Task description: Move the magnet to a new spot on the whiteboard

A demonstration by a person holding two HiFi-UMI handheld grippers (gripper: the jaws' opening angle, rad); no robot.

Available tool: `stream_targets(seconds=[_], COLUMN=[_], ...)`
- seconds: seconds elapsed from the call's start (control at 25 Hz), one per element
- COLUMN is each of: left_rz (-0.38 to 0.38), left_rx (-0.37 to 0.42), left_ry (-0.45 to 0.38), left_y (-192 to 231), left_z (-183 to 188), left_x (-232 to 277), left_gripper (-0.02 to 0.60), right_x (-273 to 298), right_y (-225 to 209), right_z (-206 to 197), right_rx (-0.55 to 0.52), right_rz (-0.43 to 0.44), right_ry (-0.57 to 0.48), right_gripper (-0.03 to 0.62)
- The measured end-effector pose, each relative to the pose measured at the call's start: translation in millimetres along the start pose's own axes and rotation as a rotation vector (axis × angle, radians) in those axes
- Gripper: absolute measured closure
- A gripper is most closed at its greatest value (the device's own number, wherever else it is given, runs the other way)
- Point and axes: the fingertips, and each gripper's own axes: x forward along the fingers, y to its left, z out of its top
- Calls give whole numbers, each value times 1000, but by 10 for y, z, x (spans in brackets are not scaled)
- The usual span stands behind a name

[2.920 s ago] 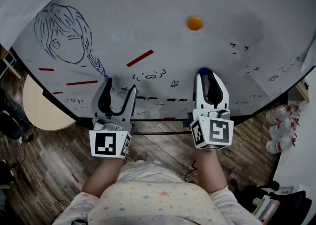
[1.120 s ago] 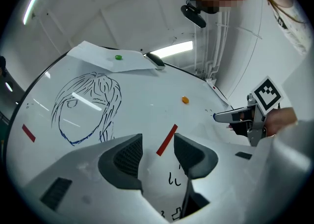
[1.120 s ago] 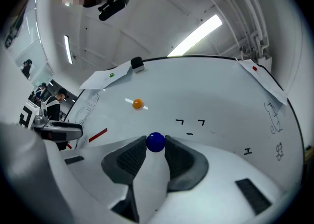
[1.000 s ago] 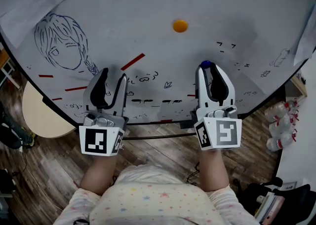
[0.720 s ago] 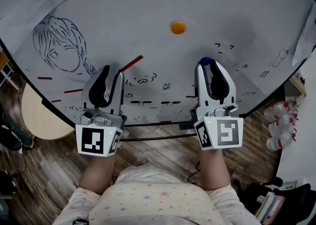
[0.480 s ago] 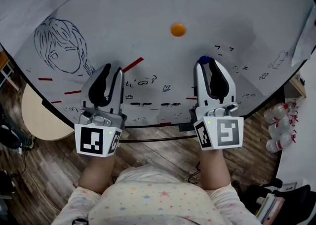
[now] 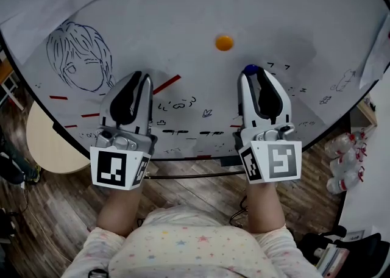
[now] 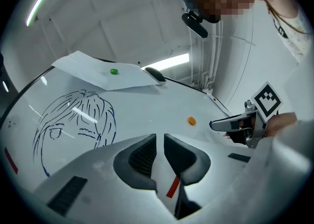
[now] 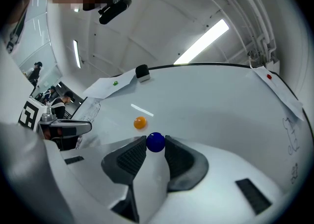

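My right gripper (image 9: 156,145) has its jaws closed on the blue magnet (image 9: 156,142), a small round ball pinched at the very tips, one pad on each side of it. From the head view the blue magnet sits over the lower right part of the whiteboard (image 7: 183,8), below and a little to the right of the orange magnet (image 7: 224,42), which is stuck on the board apart from it; whether the blue one touches the surface I cannot tell. My left gripper (image 8: 160,139) carries nothing: its jaws have just been closing and now stand almost together, with only a thin slit between the pads and the board's red stroke (image 7: 166,85) showing through it. It points at the lower left of the board, just right of the line drawing of a girl's head (image 7: 79,57). Small black scribbles (image 7: 183,101) lie on the board between my two grippers. Farther up, a sheet of paper (image 8: 88,68) is pinned by a green magnet (image 8: 114,71).
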Motion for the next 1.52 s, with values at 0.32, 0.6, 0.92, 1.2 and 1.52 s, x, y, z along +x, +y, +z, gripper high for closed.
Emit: stream_targets(seconds=[0.32,0.6,0.92,1.2,1.52], left_rz=[5,0,12,11,10], left_rx=[-1,0,9,0,1], left_ry=[-30,-47,-80,-77,-71], left_y=[58,59,106,121,116], left_z=[69,113,198,167,156], left_x=[52,106,140,141,134], left_gripper=[546,549,551,551,551], right_x=[90,178,251,294,321], right_y=[-18,-69,-91,-126,-129], right_z=[62,134,214,222,223], right_rx=[-18,-27,-47,-50,-56], right_rz=[5,2,-9,-21,-35], right_ry=[-10,-28,-51,-54,-57], right_gripper=[474,474,474,474,474])
